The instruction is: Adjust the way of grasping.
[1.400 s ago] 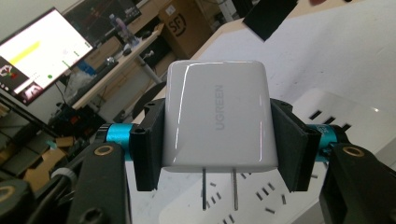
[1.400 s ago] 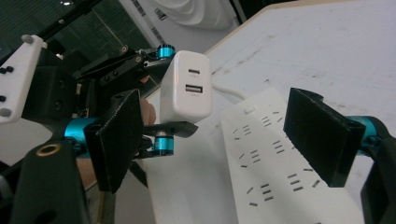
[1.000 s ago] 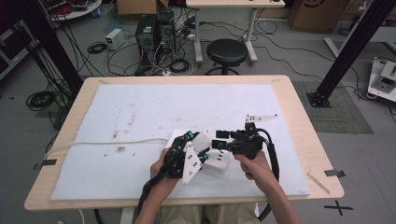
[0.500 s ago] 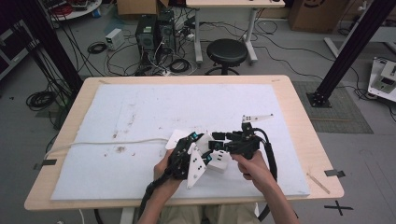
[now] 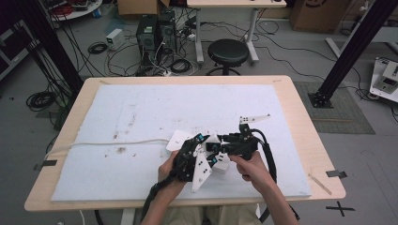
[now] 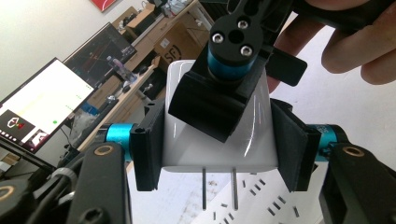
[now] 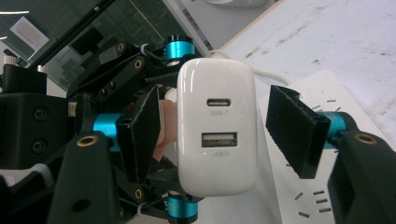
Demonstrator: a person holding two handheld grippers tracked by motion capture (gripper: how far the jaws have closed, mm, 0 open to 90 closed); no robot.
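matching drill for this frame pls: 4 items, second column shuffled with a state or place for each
Items:
1. white charger
2. left gripper
3. right gripper
4. power strip

States or places:
A. jaws have just been closing, pads not yet pressing the charger between them
B. lies flat on the table, white cord trailing away
C. shut on the charger's sides
D. held off the table, two prongs out, USB ports facing the right gripper view

Pairs: 1-D, 2-C, 3-A, 4-B

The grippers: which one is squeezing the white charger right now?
The left gripper. Its pads press both sides of the white charger. The right gripper has been closing around it, but one pad still stands clear.
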